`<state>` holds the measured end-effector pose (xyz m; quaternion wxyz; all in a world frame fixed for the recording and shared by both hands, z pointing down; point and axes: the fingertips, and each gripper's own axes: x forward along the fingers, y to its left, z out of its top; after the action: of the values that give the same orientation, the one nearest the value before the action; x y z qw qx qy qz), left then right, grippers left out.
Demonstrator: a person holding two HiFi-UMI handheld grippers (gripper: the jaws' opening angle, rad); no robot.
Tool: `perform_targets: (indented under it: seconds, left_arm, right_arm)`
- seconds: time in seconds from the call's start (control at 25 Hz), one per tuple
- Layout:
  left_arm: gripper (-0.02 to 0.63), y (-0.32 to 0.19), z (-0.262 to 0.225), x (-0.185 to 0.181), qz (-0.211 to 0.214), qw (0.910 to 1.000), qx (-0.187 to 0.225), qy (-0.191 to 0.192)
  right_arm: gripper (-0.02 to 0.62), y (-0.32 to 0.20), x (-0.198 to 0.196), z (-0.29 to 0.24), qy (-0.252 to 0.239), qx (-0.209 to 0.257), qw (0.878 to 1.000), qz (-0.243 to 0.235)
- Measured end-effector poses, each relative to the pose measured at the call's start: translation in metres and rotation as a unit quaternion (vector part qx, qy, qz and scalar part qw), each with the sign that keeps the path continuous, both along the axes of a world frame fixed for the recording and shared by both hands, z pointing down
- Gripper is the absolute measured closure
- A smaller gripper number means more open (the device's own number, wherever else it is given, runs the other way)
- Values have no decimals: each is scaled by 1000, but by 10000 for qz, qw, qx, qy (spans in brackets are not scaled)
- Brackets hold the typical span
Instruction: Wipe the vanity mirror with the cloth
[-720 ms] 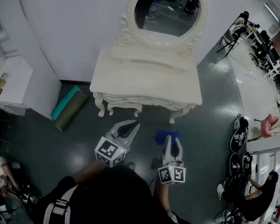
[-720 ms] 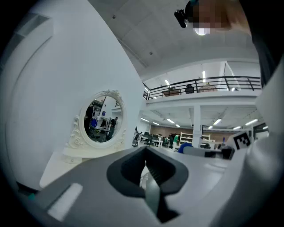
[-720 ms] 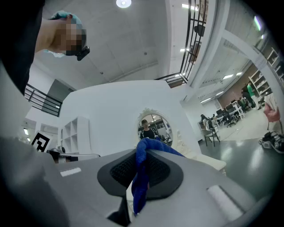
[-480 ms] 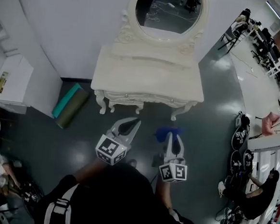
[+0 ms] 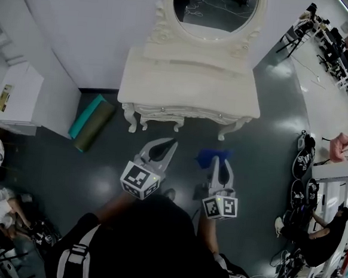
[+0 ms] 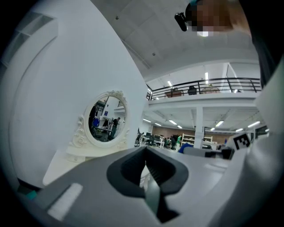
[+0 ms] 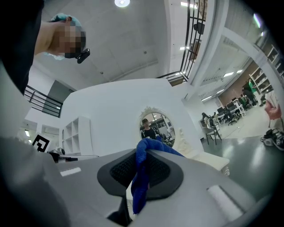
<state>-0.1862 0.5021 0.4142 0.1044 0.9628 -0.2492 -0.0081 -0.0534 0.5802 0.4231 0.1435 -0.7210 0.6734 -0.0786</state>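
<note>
Approach stage: your right tongs (image 5: 218, 163) pinch the cloth (image 5: 206, 158), left tongs (image 5: 169, 144) closed on nothing; step to the desk (image 5: 190, 83), then raise it to the mirror (image 5: 217, 7).

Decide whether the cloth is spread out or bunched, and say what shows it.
Bunched: the cloth hangs as a narrow crumpled strip, pinched between the right gripper's closed jaws.

We saw the mirror (image 5: 215, 7) as smooth, glossy glass in a carved cream frame (image 5: 162, 26), above a pale, satin-looking surface (image 5: 190, 86). The dark floor (image 5: 263, 154) shone with glare. The blue cloth (image 7: 141, 177) looked like soft fabric, and the left gripper (image 6: 145, 153) and right gripper (image 7: 143, 153) looked like matt grey plastic with dark ribbed pads (image 7: 119, 170).
</note>
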Motion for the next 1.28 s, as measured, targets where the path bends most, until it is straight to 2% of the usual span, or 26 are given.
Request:
perform_targets:
  seconds: [0.32,0.64,0.8,1.08,1.28]
  left_arm:
    - [600,-31,16,-36,-113,9998,-169,-54]
    - [600,-68,17,-70,124,9997,-192,-33]
    - [600,-87,25,-83,233,9995,-215,-36]
    - [600,-110,30,-73,279,9990,-352,-8]
    - [600,-139,35,-43,300,9991,-305,-9]
  right_arm:
    - [558,-30,-30,3,-78,-5,10000,-37]
    - [558,-69,-63,5,-188,-38,9996,216]
    - [558,-87,-75,6,-66,-79,9996,253]
    - [558,-108,-63,12,-25,-186,9994,304]
    - [558,-138,-36,14,60,-77,9996,270]
